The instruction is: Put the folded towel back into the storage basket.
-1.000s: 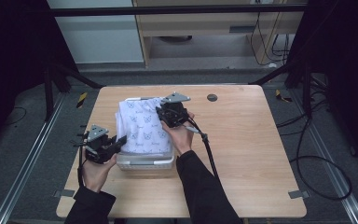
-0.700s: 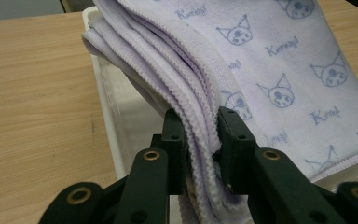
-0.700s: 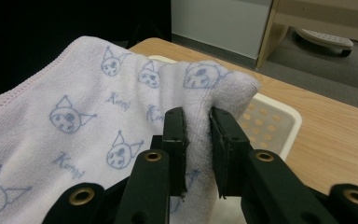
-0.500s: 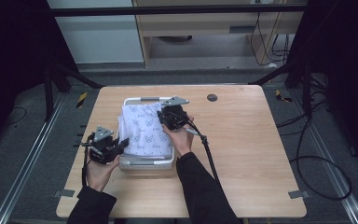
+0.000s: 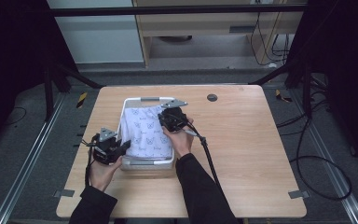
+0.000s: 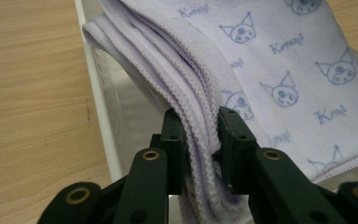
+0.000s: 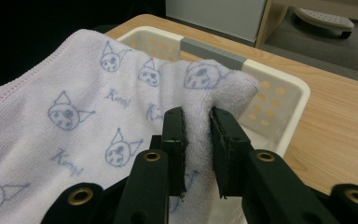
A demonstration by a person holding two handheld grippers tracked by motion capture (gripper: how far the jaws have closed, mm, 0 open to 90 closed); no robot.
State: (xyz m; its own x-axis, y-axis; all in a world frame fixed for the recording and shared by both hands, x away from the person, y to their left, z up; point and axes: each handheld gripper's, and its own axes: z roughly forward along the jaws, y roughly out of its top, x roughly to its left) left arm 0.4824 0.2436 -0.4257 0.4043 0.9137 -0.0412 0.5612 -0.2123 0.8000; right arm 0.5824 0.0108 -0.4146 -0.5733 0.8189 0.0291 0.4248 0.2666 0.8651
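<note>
High view: wooden tabletop (image 5: 242, 154) w/ a white basket (image 5: 148, 163) left of centre, grey handle strip on its far rim. A folded lilac towel (image 5: 145, 133) w/ blue cat-face print lies across the basket, covering most of its opening. Left gripper (image 5: 121, 147) sits at the basket's near-left corner, held by the person's left hand (image 5: 101, 170); its jaws reach the towel's near-left edge. Right gripper (image 5: 167, 114) is at the towel's far-right corner, over the basket's far-right part, w/ right hand (image 5: 182, 140) behind it and a black cable (image 5: 209, 156) trailing toward the near edge. A small dark round disc (image 5: 212, 97) sits on the tabletop, well apart from the basket, toward the far edge.

Left gripper view: left gripper (image 6: 200, 140) jaws pinch the stacked hemmed edges of the towel (image 6: 284, 70); several layers are squeezed btwn the pads. Basket (image 6: 103, 107) wall w/ fine perforations runs just left of the jaws, bare tabletop (image 6: 28, 93) beyond it.

Right gripper view: right gripper (image 7: 196, 140) jaws are closed onto a bunched fold of the towel (image 7: 74, 112), cloth puckering up btwn them. Basket (image 7: 279, 98) rim and its grey handle strip (image 7: 209, 51) lie just beyond the fold; the corner appears lifted slightly above the rim, though that's hard to confirm from this angle.
</note>
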